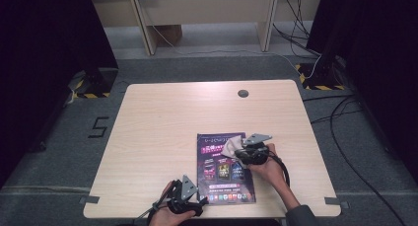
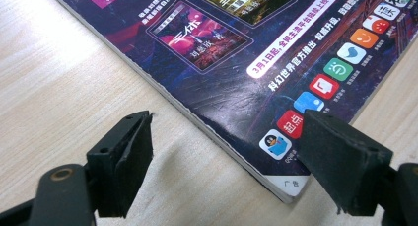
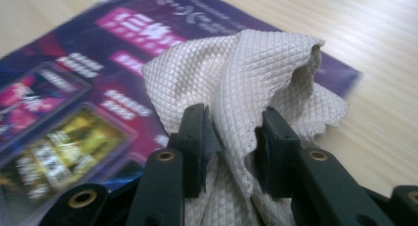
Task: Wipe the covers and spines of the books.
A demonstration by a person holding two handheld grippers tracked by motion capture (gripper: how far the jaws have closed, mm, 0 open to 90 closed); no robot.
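A soft, light cloth [image 3: 246, 73] is pinched between the nearly closed jaws of the right gripper [image 3: 231, 137] at the magazine's [image 1: 224, 169] one o'clock corner; being limp, it is best kept bunched. The left gripper [image 2: 224, 152] is held wide open and empty, at the magazine's seven o'clock corner.

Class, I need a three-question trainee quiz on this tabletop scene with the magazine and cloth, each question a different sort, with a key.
1. True or false: the right gripper is shut on the cloth.
2. What does the cloth rest on? A) bare table B) the magazine C) the floor
3. Fill in: the left gripper is ____, its fingers straddling the magazine's near corner.

Key: 1 true; 2 B; 3 open
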